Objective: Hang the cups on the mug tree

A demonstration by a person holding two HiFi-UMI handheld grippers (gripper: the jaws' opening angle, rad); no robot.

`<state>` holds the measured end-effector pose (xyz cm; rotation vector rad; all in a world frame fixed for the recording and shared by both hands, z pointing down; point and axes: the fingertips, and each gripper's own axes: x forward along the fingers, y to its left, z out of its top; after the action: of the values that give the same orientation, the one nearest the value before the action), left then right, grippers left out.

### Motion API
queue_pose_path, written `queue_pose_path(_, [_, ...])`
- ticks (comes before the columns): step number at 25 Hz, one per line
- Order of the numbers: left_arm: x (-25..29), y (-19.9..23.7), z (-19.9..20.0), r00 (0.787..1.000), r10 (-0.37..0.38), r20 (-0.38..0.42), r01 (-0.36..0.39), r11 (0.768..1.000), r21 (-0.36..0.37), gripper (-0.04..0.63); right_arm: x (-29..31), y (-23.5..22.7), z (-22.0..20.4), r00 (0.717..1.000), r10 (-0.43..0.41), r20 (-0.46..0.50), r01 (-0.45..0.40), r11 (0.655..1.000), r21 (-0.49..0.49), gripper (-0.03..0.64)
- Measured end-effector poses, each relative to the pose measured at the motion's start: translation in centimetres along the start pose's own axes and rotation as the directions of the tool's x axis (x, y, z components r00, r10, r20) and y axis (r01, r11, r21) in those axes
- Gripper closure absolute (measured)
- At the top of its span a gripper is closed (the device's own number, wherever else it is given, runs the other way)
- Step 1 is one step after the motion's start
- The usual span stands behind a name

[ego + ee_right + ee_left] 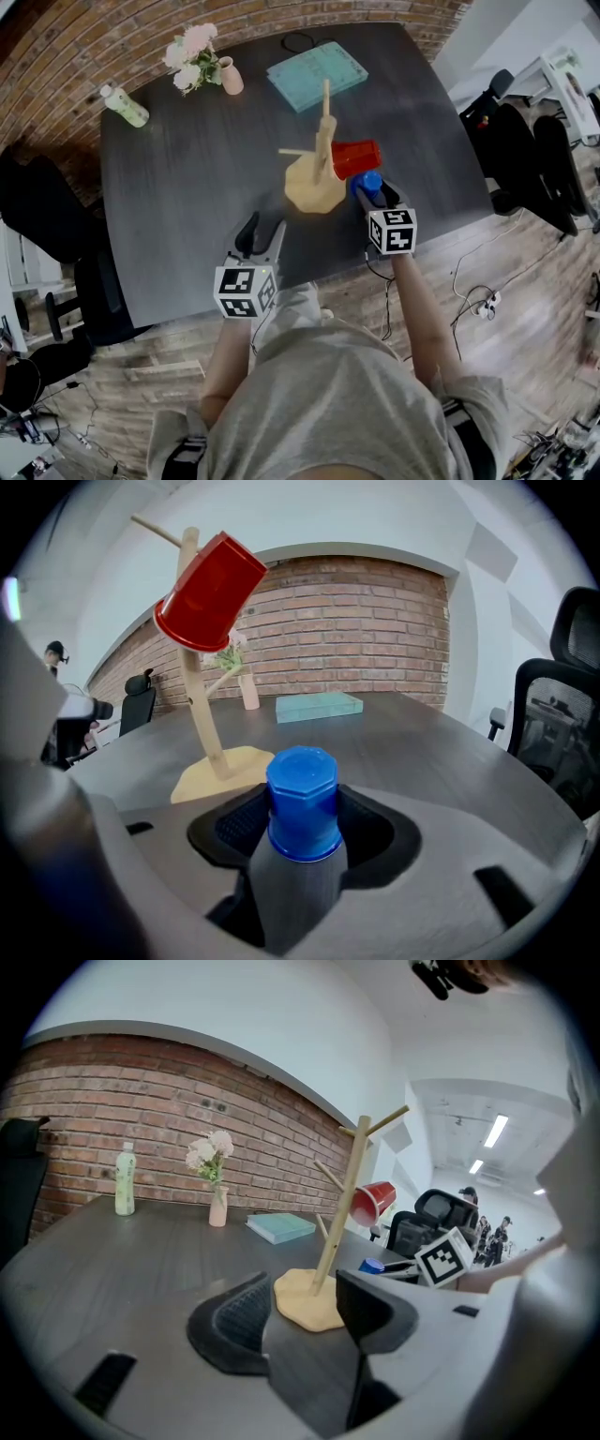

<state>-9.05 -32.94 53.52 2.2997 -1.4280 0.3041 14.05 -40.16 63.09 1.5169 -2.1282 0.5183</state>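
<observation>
As the red cup (356, 157) is already hanging on the tree (324, 141), step in hand: you are taking up the blue cup (302, 803) to hang it next, as I am judging it.
Right tool (305, 841): its jaws are standing wide with the blue cup between them, and the pads are looking pressed against its two sides.
Blue cup: it is sitting closed end up, just beside the tree's base at the near right of the surface (178, 178). I am not managing to tell whether it is resting there or just off it.
Left tool (298, 1312): it is hovering open and empty over the near edge of the surface, apart from the tree.
Pegs: bare ones are showing on the tree's left side and at its top, while the red cup is occupying the right-hand one.
Grip: you are wanting the pads square on the cup wall, firm enough to stop it swivelling and gentle enough for what is looking like light plastic.
Lift: you are needing to clear the base and keep off the red cup.
Hanging: you are aiming the open mouth over a bare peg and tilting the cup so it slides down.
Risk: a knock on the pole is likely tipping the tree or shaking the red cup off, and the left tool is free for steadying the base.
</observation>
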Motion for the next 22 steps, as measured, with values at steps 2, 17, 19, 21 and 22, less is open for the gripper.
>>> queue_pose_path(2, [-0.4, -0.2, -0.1, 1.0, 0.005, 0.006, -0.005, 1.0, -0.001, 0.383, -0.4, 0.2, 0.2, 1.0, 0.008, 0.008, -0.008, 1.0, -0.006, 0.388])
queue_pose_path(17, [-4.8, -3.8, -1.2, 0.998, 0.017, 0.061, -0.017, 1.0, 0.0, 0.385, -8.6, 2.5, 4.8, 0.983, 0.072, 0.17, -0.063, 0.996, -0.055, 0.39])
queue_pose_path(19, [-5.4, -4.2, -1.4, 0.998, 0.017, 0.062, -0.017, 1.0, 0.007, 0.385, -9.8, 2.8, 5.6, 0.979, 0.078, 0.19, -0.068, 0.996, -0.059, 0.39])
queue_pose_path(21, [-6.0, -4.6, -1.5, 0.998, 0.016, 0.063, -0.017, 1.0, 0.013, 0.385, -11.1, 3.0, 6.6, 0.974, 0.083, 0.209, -0.071, 0.996, -0.062, 0.39])
queue_pose_path(22, [-6.3, -4.8, -1.6, 0.998, 0.015, 0.065, -0.016, 1.0, 0.015, 0.385, -11.7, 3.1, 7.1, 0.972, 0.085, 0.219, -0.072, 0.995, -0.064, 0.39])
